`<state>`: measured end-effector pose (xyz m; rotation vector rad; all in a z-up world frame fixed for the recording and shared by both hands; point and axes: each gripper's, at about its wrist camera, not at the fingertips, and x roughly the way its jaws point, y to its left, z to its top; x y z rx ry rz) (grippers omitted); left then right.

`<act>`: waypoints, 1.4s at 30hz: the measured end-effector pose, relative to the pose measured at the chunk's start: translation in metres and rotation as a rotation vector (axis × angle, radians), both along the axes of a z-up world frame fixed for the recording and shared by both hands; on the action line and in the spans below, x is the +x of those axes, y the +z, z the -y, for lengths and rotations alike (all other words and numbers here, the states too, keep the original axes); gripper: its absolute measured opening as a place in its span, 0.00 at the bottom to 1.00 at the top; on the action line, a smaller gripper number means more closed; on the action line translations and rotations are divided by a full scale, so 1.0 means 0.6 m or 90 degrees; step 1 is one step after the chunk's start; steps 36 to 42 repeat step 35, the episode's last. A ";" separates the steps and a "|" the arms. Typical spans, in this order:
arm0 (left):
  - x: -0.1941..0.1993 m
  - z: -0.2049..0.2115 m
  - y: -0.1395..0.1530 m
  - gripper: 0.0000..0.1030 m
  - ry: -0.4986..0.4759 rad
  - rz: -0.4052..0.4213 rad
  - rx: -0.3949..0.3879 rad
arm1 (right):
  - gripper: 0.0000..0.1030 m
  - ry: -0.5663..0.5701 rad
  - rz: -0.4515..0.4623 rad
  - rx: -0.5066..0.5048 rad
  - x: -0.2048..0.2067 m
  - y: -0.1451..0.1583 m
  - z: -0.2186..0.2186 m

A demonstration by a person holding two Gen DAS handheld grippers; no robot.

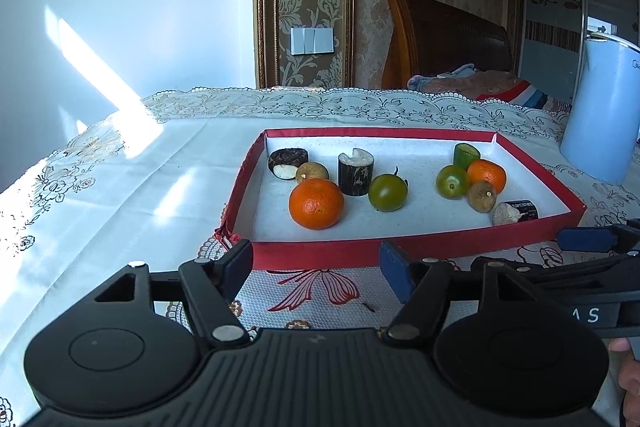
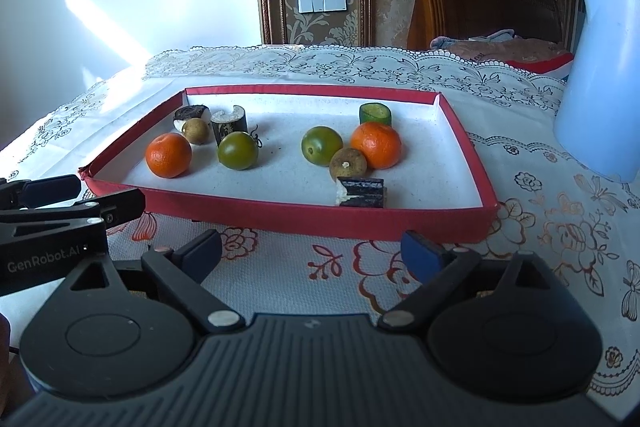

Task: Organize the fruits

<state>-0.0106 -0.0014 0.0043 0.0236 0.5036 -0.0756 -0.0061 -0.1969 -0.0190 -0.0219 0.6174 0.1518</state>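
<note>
A shallow red-rimmed tray [image 1: 244, 175] [image 2: 280, 217] with a white floor holds two oranges [image 1: 316, 205] [image 2: 376, 145], two green round fruits [image 1: 387, 191] [image 2: 322, 145], two small brown fruits [image 1: 482, 195] [image 2: 196, 131], dark cane pieces [image 1: 355, 174] [image 2: 360, 191] and a green cane piece [image 1: 466, 155] [image 2: 375, 113]. My left gripper [image 1: 316, 263] hovers just before the tray's near rim, open, nothing between its fingers. My right gripper [image 2: 312, 249] sits beside it on the right, also open and empty, short of the rim.
The tray lies on a lace-and-flower tablecloth [image 1: 120, 187]. A tall pale blue jug [image 1: 600, 115] [image 2: 600, 79] stands right of the tray. Behind the table are a wall, a wooden headboard and bedding. A hand shows at the lower right of the left wrist view.
</note>
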 end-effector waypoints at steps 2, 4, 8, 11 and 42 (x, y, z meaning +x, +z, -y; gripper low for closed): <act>0.001 0.001 -0.001 0.67 -0.001 -0.003 0.003 | 0.95 -0.002 -0.002 0.004 0.001 0.000 0.001; 0.001 0.000 -0.001 0.68 -0.003 -0.006 0.003 | 0.95 -0.002 -0.003 0.009 0.001 0.000 0.003; 0.002 0.001 -0.002 0.68 -0.003 -0.008 0.007 | 0.97 -0.004 -0.010 0.013 0.004 -0.002 0.004; 0.002 0.002 -0.002 0.68 -0.001 -0.007 0.010 | 0.97 -0.005 -0.012 0.014 0.005 -0.003 0.004; 0.003 -0.014 0.004 0.75 0.004 0.011 -0.014 | 1.00 0.001 -0.011 0.010 0.003 -0.005 0.002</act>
